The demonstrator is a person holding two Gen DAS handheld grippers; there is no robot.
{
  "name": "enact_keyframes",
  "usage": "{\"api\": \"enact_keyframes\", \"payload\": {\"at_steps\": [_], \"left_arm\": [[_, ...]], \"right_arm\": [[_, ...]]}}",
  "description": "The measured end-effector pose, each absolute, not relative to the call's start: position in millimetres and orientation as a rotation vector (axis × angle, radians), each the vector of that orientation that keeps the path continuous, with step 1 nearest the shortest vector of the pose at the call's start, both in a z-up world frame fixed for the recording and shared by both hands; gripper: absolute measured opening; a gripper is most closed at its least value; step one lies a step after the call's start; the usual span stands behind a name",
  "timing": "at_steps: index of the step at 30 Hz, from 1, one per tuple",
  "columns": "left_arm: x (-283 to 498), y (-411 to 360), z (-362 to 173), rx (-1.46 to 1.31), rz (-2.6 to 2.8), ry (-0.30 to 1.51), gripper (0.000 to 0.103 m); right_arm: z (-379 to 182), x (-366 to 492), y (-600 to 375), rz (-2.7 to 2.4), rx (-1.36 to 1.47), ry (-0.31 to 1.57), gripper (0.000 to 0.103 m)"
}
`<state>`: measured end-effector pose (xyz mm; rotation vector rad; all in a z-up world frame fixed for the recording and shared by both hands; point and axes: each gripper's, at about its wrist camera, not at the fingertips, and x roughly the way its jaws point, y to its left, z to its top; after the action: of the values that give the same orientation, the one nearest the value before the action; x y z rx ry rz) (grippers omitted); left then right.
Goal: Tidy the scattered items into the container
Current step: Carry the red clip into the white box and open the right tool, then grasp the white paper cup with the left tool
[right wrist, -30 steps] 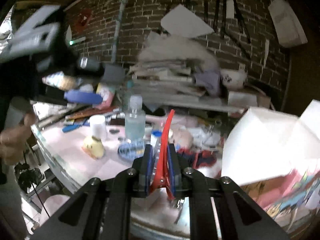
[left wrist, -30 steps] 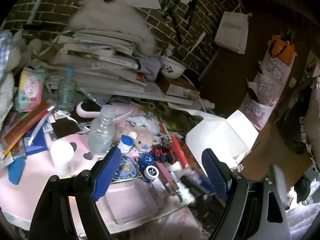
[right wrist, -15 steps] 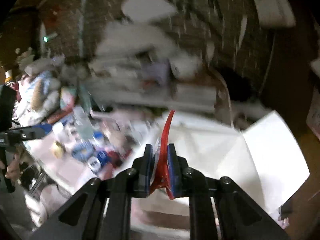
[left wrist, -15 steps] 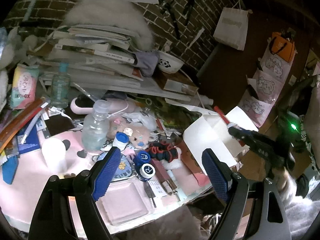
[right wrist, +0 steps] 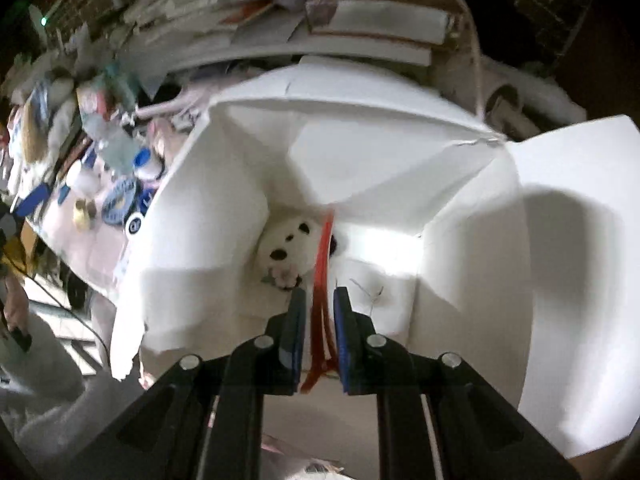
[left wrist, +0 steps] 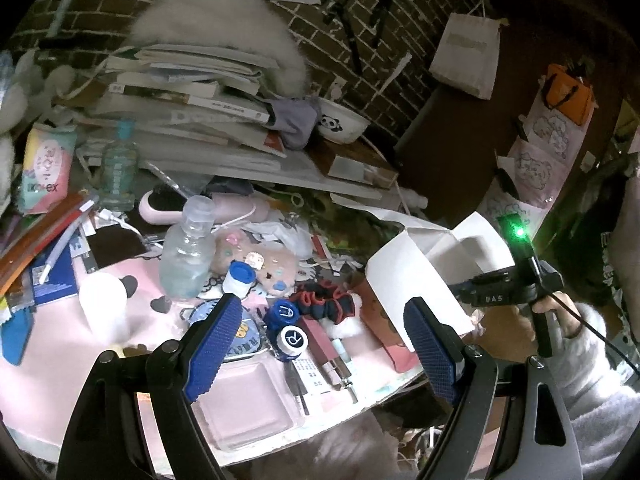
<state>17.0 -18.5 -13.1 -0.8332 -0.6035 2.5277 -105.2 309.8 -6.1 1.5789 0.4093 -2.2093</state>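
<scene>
My right gripper [right wrist: 320, 291] is shut on a long red clip [right wrist: 323, 264] and points down into the open white box [right wrist: 472, 240]. A white plush toy with black spots [right wrist: 288, 248] lies at the box's bottom, just past the clip's tip. My left gripper [left wrist: 322, 302] hangs open above the cluttered pink mat, with nothing between its fingers. Under it lie two blue-capped jars [left wrist: 286, 314], a dark red-trimmed scrunchie [left wrist: 324, 304] and a dark red tube [left wrist: 320, 340]. The white box [left wrist: 404, 272] stands at the table's right end, where a hand [left wrist: 560, 312] holds the right gripper's handle.
A clear bottle [left wrist: 188, 252], a white cup [left wrist: 102, 304], a pink plush [left wrist: 264, 264] and a clear pink tray [left wrist: 248, 400] crowd the mat. Stacked books [left wrist: 192, 92] and a panda bowl [left wrist: 342, 124] fill the back. The table edge [left wrist: 360, 404] runs close below the gripper.
My right gripper swung from the table over to the white box and tipped down into it, the red clip still in it. The left gripper stayed open, almost still.
</scene>
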Motion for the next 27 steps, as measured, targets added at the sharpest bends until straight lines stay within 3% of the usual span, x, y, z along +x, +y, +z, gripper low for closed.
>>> {"api": "enact_keyframes", "payload": {"at_steps": [10, 11, 14, 20, 24, 27], "left_arm": [[17.7, -20.7, -14.8, -0.855, 2.541, -0.594, 0.081], [17.5, -21.3, -15.3, -0.856, 2.542, -0.595, 0.081], [16.8, -21.4, -17.8, -0.862, 2.546, -0.587, 0.081], [15.2, -23.8, -28.6, -0.889, 2.585, -0.548, 0.081], [14.1, -30.8, -37.7, -0.913, 2.603, -0.554, 0.08], [14.2, -36.7, -43.2, -0.922, 2.627, -0.549, 0.08]], "right_arm": [[-2.1, -99.4, 302.9, -2.216, 1.566, 0.415, 0.013], [1.3, -97.8, 303.0, -2.229, 1.552, 0.407, 0.019], [16.3, -86.9, 300.0, -2.303, 1.448, 0.393, 0.056], [42.9, -59.0, 271.6, -2.456, 1.167, 0.464, 0.059], [55.7, -39.3, 244.8, -2.441, 1.009, 0.4, 0.075], [60.5, -17.8, 224.9, -2.426, 0.872, 0.351, 0.076]]}}
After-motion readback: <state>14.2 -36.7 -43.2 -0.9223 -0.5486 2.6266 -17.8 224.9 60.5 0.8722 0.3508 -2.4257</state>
